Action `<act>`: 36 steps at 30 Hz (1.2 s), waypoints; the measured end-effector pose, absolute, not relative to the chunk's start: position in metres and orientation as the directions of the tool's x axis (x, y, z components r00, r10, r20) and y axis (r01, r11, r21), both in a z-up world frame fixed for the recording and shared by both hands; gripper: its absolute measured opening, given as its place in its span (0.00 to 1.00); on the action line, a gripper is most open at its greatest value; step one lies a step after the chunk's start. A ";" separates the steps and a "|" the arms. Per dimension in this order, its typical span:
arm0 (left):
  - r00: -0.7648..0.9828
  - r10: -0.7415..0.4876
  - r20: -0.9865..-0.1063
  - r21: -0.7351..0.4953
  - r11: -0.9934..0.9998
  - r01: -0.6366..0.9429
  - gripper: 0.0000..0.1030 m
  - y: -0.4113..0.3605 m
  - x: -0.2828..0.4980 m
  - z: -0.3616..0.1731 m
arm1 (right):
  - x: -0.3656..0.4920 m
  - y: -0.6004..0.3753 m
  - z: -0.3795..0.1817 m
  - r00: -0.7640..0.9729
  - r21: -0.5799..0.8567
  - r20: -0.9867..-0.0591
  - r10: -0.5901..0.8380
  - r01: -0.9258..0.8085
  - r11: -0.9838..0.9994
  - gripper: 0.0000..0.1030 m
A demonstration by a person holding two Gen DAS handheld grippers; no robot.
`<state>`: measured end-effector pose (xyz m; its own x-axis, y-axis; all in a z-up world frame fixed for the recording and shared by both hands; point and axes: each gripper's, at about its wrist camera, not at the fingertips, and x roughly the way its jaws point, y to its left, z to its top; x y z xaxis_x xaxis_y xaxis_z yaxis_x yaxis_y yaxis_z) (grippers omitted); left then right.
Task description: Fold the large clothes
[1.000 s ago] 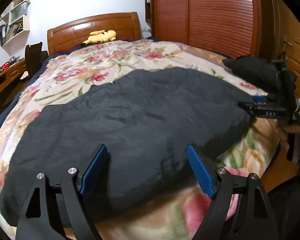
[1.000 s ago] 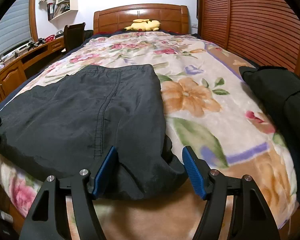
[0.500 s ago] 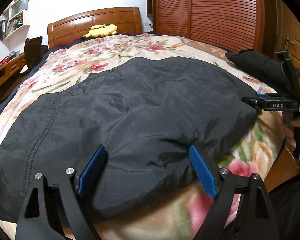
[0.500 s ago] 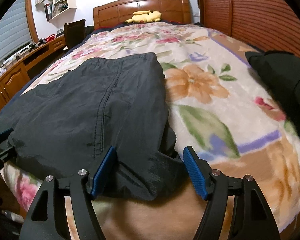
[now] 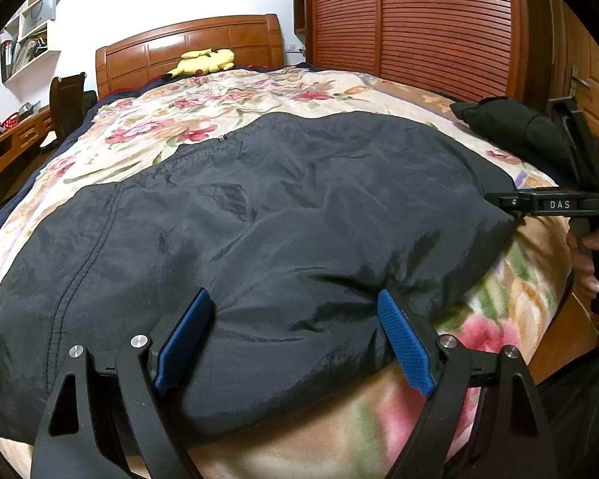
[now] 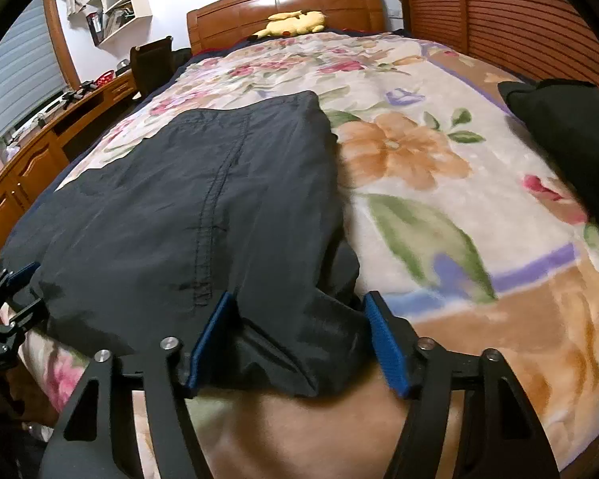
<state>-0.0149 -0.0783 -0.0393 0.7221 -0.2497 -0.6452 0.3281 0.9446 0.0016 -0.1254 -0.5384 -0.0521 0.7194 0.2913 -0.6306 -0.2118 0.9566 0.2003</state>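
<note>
Right tongs (image 6: 295,339), just narrowing around the black garment's (image 5: 267,219) near corner, and spread left tongs (image 5: 295,335) straddle its hem, seemingly to lift a fold.

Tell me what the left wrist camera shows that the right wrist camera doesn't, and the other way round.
Only the left wrist view shows the right gripper from the side and the hand holding it, plus a door handle. Only the right wrist view shows the window blind and the big orange flower on the blanket. Both share the dark garment, the yellow plush toy, the headboard and the folded black clothes.
</note>
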 end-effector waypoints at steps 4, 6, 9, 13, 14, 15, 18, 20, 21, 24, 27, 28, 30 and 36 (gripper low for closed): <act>0.721 -0.250 -0.646 0.001 0.944 0.329 0.84 -0.078 -0.015 -0.040 | -0.126 -0.537 -0.053 0.708 0.219 -0.629 0.320 -0.234 0.947 0.48; 0.721 -0.251 -0.646 0.001 0.944 0.329 0.84 -0.078 -0.014 -0.040 | -0.125 -0.535 -0.053 0.703 0.225 -0.627 0.336 -0.250 0.942 0.39; 0.721 -0.250 -0.647 0.001 0.944 0.329 0.84 -0.078 -0.014 -0.040 | -0.128 -0.532 -0.048 0.714 0.215 -0.609 0.345 -0.269 0.939 0.22; 0.709 -0.254 -0.657 0.000 0.941 0.338 0.84 -0.079 -0.014 -0.042 | -0.139 -0.535 -0.033 0.777 0.214 -0.531 0.337 -0.262 0.941 0.15; 0.708 -0.254 -0.659 0.005 0.940 0.342 0.84 -0.079 -0.014 -0.042 | -0.142 -0.536 -0.029 0.792 0.225 -0.508 0.339 -0.259 0.940 0.13; 0.707 -0.255 -0.659 0.006 0.939 0.344 0.84 -0.079 -0.014 -0.043 | -0.146 -0.537 -0.024 0.806 0.238 -0.480 0.346 -0.260 0.936 0.13; 0.709 -0.264 -0.654 -0.002 0.938 0.347 0.84 -0.078 -0.015 -0.046 | -0.154 -0.534 -0.012 0.830 0.260 -0.420 0.367 -0.278 0.925 0.13; 0.709 -0.269 -0.652 -0.006 0.937 0.350 0.84 -0.077 -0.015 -0.045 | -0.157 -0.530 -0.008 0.837 0.260 -0.402 0.371 -0.285 0.923 0.13; 0.707 -0.272 -0.653 -0.007 0.936 0.353 0.84 -0.076 -0.015 -0.044 | -0.158 -0.528 -0.007 0.841 0.256 -0.396 0.369 -0.284 0.924 0.13; 0.699 -0.270 -0.662 -0.007 0.935 0.355 0.84 -0.073 -0.018 -0.040 | -0.162 -0.521 -0.003 0.856 0.242 -0.375 0.355 -0.279 0.929 0.12; 0.710 -0.272 -0.650 0.006 0.932 0.362 0.84 -0.067 -0.028 -0.028 | -0.169 -0.504 0.001 0.871 0.198 -0.341 0.354 -0.302 0.933 0.12; 0.719 -0.273 -0.639 0.002 0.934 0.357 0.84 -0.062 -0.032 -0.024 | -0.169 -0.499 0.003 0.870 0.180 -0.347 0.351 -0.306 0.935 0.12; 0.727 -0.291 -0.622 -0.029 0.936 0.350 0.84 -0.047 -0.040 -0.017 | -0.170 -0.482 0.013 0.870 0.126 -0.358 0.340 -0.316 0.940 0.12; 0.755 -0.288 -0.589 -0.047 0.945 0.323 0.84 -0.005 -0.064 0.001 | -0.178 -0.431 0.051 0.861 0.040 -0.338 0.380 -0.390 0.920 0.11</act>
